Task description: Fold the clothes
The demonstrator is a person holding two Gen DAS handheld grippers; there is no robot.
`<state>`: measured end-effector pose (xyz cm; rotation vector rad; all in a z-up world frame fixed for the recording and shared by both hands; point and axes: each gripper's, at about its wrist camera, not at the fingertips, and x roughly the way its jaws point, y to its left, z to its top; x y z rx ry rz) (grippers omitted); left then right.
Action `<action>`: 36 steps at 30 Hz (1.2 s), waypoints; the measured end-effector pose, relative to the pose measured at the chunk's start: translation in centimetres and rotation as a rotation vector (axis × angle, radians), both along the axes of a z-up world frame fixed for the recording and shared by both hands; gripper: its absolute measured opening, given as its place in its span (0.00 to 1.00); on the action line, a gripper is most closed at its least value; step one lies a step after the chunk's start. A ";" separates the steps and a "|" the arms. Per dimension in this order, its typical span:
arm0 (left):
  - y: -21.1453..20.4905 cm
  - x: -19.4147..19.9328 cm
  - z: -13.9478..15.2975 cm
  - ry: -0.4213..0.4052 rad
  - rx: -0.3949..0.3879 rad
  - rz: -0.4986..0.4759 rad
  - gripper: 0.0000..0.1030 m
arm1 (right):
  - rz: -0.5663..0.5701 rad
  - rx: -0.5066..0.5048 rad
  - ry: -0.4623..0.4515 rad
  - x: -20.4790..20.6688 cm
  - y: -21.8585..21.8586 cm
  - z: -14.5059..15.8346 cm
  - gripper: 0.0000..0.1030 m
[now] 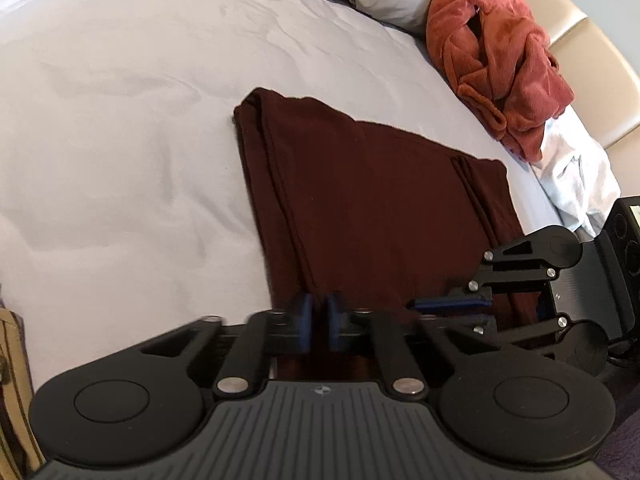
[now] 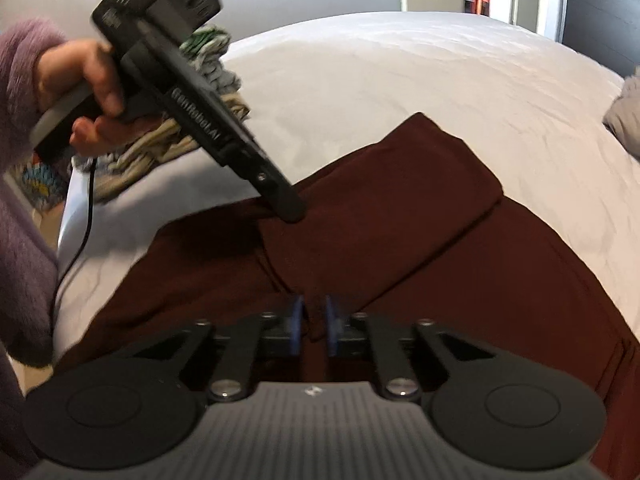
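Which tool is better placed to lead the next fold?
Neither clearly: left tool and right tool are both shut on the near edge of the maroon garment. Probably lift together.

White lettering reading "GenRobot.AI" runs lengthwise along the black body of the left hand-held gripper (image 2: 294, 210), seen from the right wrist view; the last letters are slightly blurred. A small round emblem is printed on the ribbed grey housing at the bottom of the left wrist view, and a small white mark sits in the same spot in the right wrist view; neither can be read as letters. No other text, numbers or labels are legible anywhere else.
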<state>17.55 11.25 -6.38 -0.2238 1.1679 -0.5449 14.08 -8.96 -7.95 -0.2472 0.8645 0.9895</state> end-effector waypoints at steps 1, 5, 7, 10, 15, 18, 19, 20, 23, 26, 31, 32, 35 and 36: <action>0.1 -0.1 0.4 -0.009 -0.003 -0.004 0.02 | -0.005 0.012 -0.001 0.1 -0.1 0.3 0.06; 0.5 -0.2 1.8 -0.048 0.018 -0.007 0.02 | 0.010 0.045 -0.017 -0.3 0.0 1.3 0.06; 0.7 0.0 1.8 -0.042 0.030 -0.002 0.02 | 0.025 0.052 -0.015 -0.5 0.5 1.4 0.06; 0.5 0.1 0.7 -0.006 0.051 -0.005 0.02 | 0.033 0.028 -0.007 -0.6 1.0 0.9 0.06; 0.5 0.2 -0.6 0.024 0.067 -0.008 0.02 | 0.026 -0.014 0.032 -0.6 1.2 -0.5 0.08; 0.4 0.2 -0.2 0.016 0.079 -0.028 0.04 | 0.029 -0.007 0.037 -0.6 0.8 -0.1 0.17; 0.4 0.2 0.1 0.009 0.088 -0.036 0.05 | 0.026 -0.001 0.043 -0.6 0.5 0.1 0.33; 0.3 0.2 0.4 0.002 0.099 -0.044 0.12 | 0.019 0.002 0.046 -0.6 0.2 0.4 0.39; -0.2 0.2 1.8 -0.031 0.134 -0.043 0.33 | 0.007 -0.026 0.049 -0.7 -1.0 1.5 0.40; -0.8 0.0 3.8 -0.053 0.144 -0.043 0.36 | -0.039 -0.046 0.066 -0.9 -2.4 3.0 0.40; -3.3 -0.6 8.2 -0.112 0.134 -0.065 0.36 | -0.223 -0.039 0.149 -1.9 -5.7 5.8 0.40; -3.9 -0.7 9.2 -0.129 0.123 -0.065 0.36 | -0.251 -0.039 0.156 -2.6 -6.4 6.2 0.40; -6.2 -0.8 11.3 -0.162 0.091 -0.078 0.36 | -0.323 -0.046 0.159 -5.3 -8.5 7.2 0.41; -7.2 -0.8 11.8 -0.172 0.086 -0.088 0.36 | -0.353 -0.043 0.165 -6.3 -9.3 7.4 0.42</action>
